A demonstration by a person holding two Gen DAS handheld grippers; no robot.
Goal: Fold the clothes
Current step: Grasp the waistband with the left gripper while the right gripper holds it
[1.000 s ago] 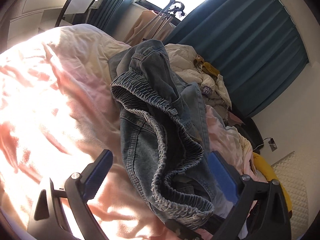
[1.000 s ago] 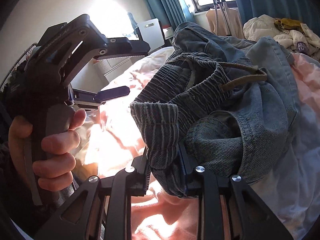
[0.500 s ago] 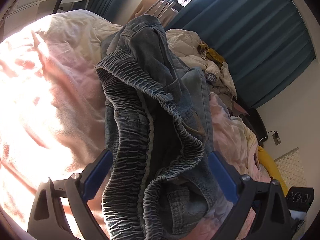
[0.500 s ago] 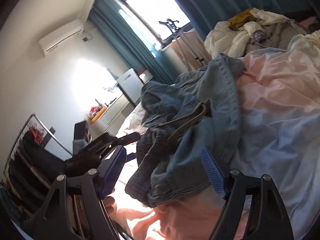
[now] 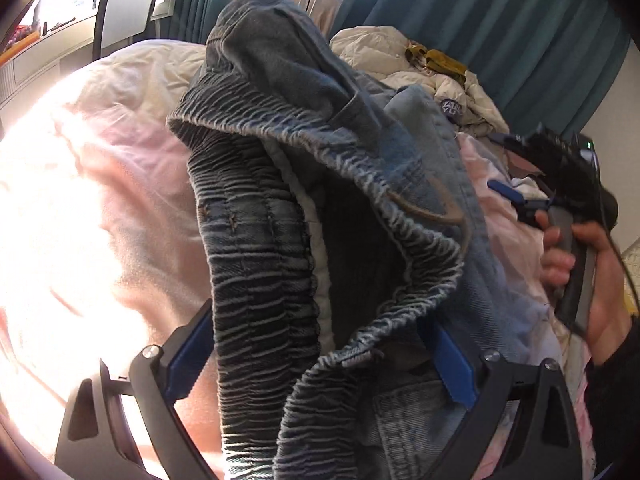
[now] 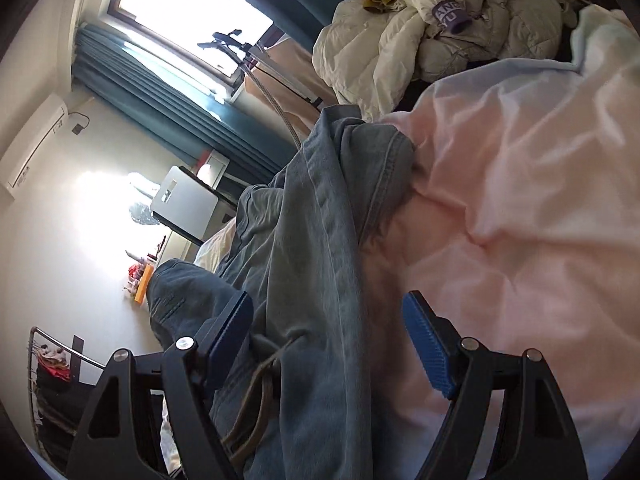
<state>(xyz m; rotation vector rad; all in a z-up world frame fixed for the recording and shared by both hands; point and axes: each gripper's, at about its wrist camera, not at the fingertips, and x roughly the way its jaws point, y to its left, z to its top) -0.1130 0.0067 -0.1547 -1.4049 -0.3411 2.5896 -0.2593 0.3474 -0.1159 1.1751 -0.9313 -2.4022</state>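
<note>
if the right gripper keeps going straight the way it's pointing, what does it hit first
Probably the denim jeans: they lie between and ahead of the open right gripper, with the pink duvet beside them. Depth is hard to judge.

1. A bed under a rumpled pink duvet [image 6: 520, 208] carries everything.
2. Blue jeans [image 5: 304, 216] lie heaped on it.
3. A pile of cream clothes [image 6: 432, 32] sits at its far end.
</note>
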